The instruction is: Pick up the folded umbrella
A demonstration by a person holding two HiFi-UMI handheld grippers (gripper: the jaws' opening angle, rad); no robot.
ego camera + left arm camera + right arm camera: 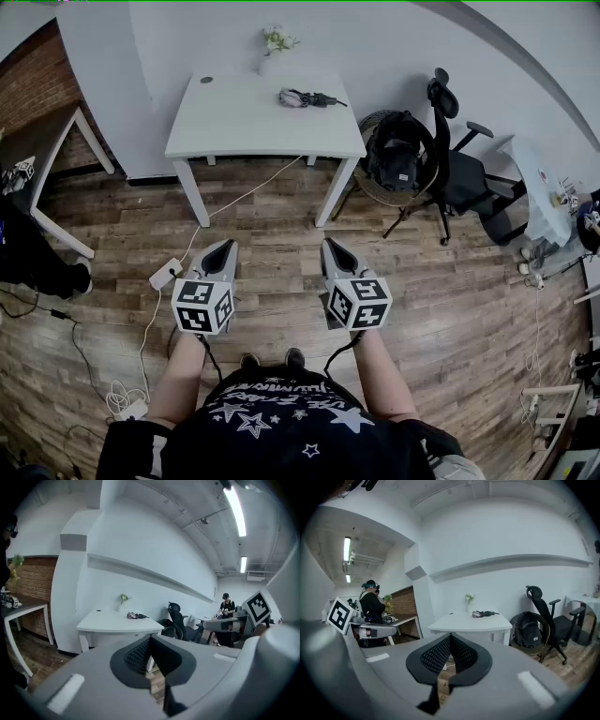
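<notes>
Head view: folded umbrella [307, 97] lies on the white counter [234, 127], far side. I hold left tool [221, 251] and right tool [336, 251] well short of it, both pinched narrow and gripping nothing.

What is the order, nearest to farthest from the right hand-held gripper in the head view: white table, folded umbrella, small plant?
1. White table, its front edge ahead of the right hand-held gripper.
2. Folded umbrella, toward the tabletop's back.
3. Small plant, at the back edge by the wall.
</notes>
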